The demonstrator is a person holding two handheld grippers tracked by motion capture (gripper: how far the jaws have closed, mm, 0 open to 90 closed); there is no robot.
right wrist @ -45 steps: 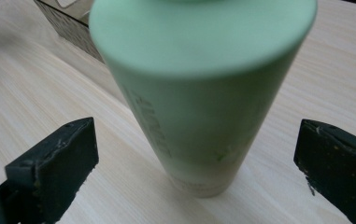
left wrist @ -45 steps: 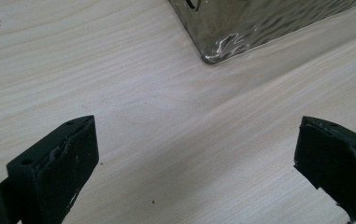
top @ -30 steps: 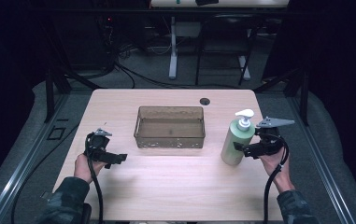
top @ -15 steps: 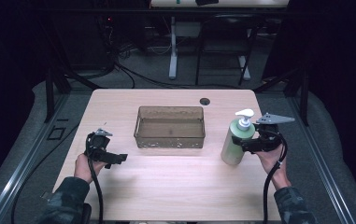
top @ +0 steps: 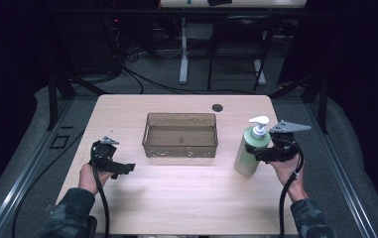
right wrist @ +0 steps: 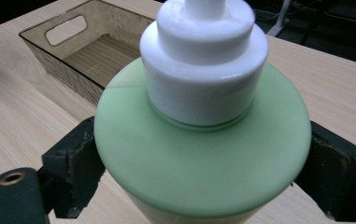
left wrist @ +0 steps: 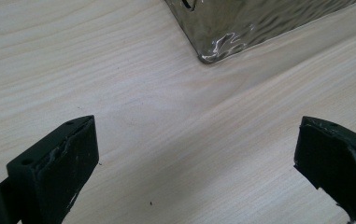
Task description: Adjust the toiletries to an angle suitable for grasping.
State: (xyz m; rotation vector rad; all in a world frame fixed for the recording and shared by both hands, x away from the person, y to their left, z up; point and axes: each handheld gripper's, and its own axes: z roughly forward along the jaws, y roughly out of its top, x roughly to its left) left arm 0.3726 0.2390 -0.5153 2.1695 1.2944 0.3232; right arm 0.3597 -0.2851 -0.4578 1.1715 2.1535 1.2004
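High view: the green bottle [top: 249, 151] stands upright right of the bin [top: 180, 135], gripped by the right gripper [top: 260, 152] for lifting. Left gripper view: the left gripper [left wrist: 194, 158] waits wide open, empty. Right gripper view: 2 jaws clamp the bottle's shoulder.

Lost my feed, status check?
Right gripper shut on green pump bottle, upright on table. Left gripper open, empty. Tray apart; nothing blocking.

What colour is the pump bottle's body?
Pale green, with a white pump; the bottle shows best in the right gripper view.
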